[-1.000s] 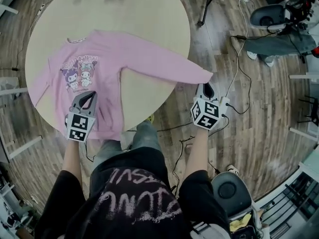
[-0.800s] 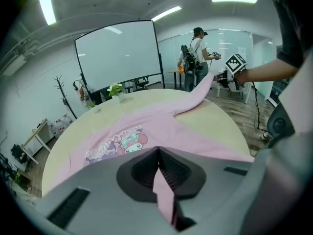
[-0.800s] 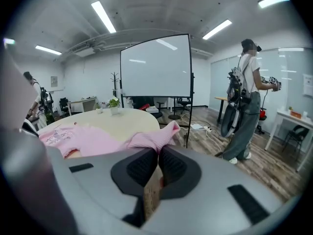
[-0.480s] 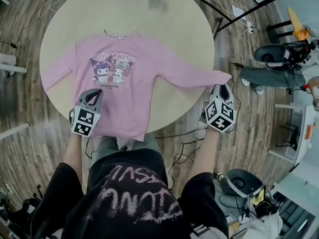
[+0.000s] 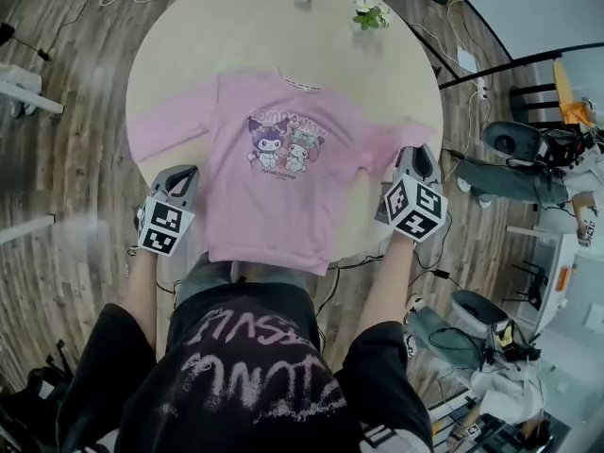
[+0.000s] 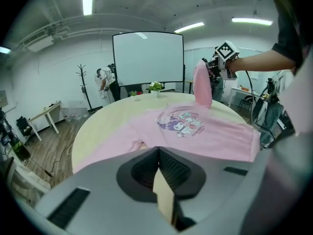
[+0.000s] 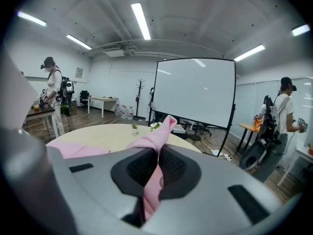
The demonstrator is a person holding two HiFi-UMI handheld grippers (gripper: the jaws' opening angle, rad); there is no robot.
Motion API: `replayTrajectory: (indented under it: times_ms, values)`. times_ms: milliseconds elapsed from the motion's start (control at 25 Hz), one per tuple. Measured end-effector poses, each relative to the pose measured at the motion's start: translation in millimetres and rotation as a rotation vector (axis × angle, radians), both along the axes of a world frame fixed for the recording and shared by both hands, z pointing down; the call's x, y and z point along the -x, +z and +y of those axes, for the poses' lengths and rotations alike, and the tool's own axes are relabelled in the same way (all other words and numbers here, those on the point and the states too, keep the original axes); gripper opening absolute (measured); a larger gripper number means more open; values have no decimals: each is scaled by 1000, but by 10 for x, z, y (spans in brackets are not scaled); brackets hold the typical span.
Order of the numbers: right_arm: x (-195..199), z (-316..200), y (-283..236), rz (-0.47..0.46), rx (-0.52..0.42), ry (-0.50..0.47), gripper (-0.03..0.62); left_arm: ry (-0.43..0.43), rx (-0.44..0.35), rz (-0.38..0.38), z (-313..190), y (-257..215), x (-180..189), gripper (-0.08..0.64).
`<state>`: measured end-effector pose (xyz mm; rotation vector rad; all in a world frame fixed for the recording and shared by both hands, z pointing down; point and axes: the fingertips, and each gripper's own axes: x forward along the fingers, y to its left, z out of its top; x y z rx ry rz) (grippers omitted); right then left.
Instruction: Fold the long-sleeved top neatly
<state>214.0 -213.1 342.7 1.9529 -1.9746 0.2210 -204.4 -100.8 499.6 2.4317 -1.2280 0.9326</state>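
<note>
Across the round surface the pink long-sleeved top lies face up, its cartoon print showing and its hem hanging a little over the near edge.

What has changed is the right sleeve. A second ago it lay stretched straight out, far to the right of the print and past the rim. Now I have lifted its cuff and swung it in, so it stands up in a bunched fold just right of the print. My right tool is clamped on that cuff, with pink cloth squeezed between the pads and poking out above them.

My left tool has changed too. It was resting on the hem below the print, and now it sits down and to the left of the print, beside the body of the top and off the cloth. Its pads are pressed together with no fabric between them. The left sleeve lies spread out flat, up and to the left of the print, untouched.

As I judge it, the first fold is under way but not laid. The cuff has yet to come down across the chest, over or just beyond the print. Nothing pins the body now, so it may drag if I pull hard.

Two small plants stand well beyond the print, clear of the work.
</note>
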Motion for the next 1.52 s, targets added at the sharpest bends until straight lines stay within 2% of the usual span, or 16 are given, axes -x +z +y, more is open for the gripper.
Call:
replayTrajectory:
  times_ms: [200,360,600,840,1160,1360,1520]
  values:
    - [965,-297,65,18,21,-98,11,-70,11,15,-20,51,722,14]
    - [1680,-494,358,25,71,-180,11,-107,30,2,31,149,1170,14]
    - [2431,-665,953,58,171,-284,12,-155,88,-19,185,364,1640,14]
    - [2768,-657,1364,40,242,-335,51,-176,122,-33,276,522,1848,14]
    - [2949,-571,1445,29,264,-359,57,-206,134,-8,323,622,1936,13]
    - [2982,-486,1435,48,275,-367,21,-280,130,28,379,703,2002,14]
    - [3148,-389,1490,82,298,-420,6,-351,123,59,452,833,2071,14]
